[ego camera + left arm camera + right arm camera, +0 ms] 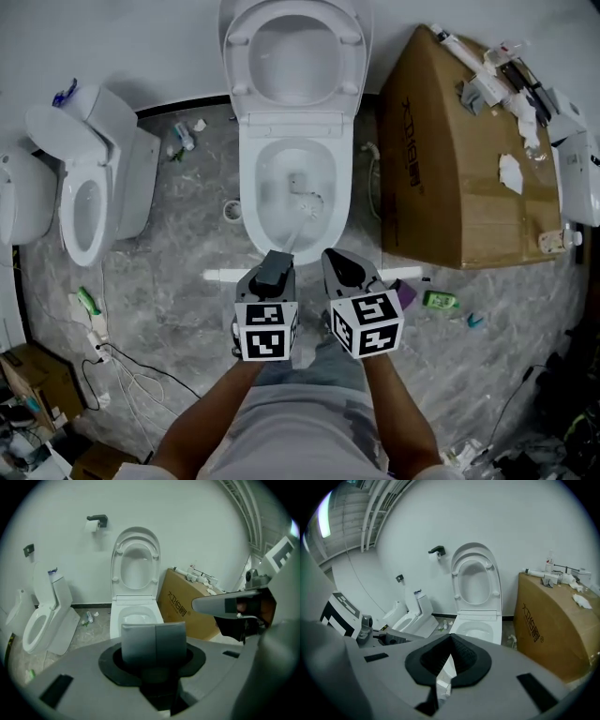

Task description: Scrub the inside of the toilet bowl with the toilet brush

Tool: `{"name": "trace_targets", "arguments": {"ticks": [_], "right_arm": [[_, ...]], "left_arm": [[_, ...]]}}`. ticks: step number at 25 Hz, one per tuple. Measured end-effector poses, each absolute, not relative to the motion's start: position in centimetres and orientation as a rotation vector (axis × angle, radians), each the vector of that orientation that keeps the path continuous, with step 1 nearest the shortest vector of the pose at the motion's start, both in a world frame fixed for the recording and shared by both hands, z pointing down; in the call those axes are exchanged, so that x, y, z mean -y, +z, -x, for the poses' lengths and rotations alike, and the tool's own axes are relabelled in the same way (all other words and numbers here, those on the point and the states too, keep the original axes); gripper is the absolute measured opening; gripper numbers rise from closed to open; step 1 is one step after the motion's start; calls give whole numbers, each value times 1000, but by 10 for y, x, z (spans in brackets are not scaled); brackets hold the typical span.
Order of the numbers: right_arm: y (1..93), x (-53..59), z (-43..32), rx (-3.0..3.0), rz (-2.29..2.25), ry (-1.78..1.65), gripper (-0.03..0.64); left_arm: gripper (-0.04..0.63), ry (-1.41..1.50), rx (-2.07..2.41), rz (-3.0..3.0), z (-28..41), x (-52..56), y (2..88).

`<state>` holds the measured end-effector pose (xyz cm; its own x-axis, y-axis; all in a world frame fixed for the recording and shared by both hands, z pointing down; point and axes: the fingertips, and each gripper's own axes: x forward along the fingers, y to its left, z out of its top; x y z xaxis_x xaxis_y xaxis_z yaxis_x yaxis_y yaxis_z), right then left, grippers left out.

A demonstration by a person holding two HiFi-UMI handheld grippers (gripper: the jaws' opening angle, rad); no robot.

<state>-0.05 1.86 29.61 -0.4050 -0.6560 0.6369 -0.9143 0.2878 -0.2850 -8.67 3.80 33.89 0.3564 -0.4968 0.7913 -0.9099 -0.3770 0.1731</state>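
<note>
In the head view, the left gripper point(275, 262) and right gripper point(339, 262) sit side by side at lower centre, pointing up at the toilet bowl point(267, 169). A pale thing inside it is probably the toilet brush point(305, 195).

In the left gripper view, we see the 2 pads pressed flat together with nothing between them, and the bowl just above.

In the right gripper view, the jaws meet at their tips and are empty, with the bowl just right of centre.

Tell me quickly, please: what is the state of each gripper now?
Left gripper: closed, nothing seen between its jaws.
Right gripper: closed at the tips, holding nothing.
</note>
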Motion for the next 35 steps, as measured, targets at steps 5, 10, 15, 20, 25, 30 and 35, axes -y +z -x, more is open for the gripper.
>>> {"name": "trace_targets", "arguments": {"ticks": [5, 10, 15, 20, 25, 30, 35], "right_arm": [[315, 11, 12, 2081, -1486, 921, 0], [345, 35, 15, 2009, -1529, 952, 0], [379, 49, 15, 1961, -1551, 980, 0], [404, 66, 14, 1945, -1552, 976, 0], [428, 69, 10, 1940, -1541, 986, 0], [451, 65, 10, 1949, -1523, 1004, 0], [468, 66, 11, 1964, -1512, 999, 0]], "left_arm": [[152, 934, 1092, -2024, 94, -8, 378], [152, 963, 1008, -2039, 91, 21, 417], [152, 948, 967, -2016, 87, 41, 454], [152, 956, 916, -2018, 82, 53, 489], [152, 954, 893, -2037, 73, 58, 515], [152, 945, 890, -2062, 61, 62, 529], [152, 934, 903, -2079, 49, 74, 534]]}}
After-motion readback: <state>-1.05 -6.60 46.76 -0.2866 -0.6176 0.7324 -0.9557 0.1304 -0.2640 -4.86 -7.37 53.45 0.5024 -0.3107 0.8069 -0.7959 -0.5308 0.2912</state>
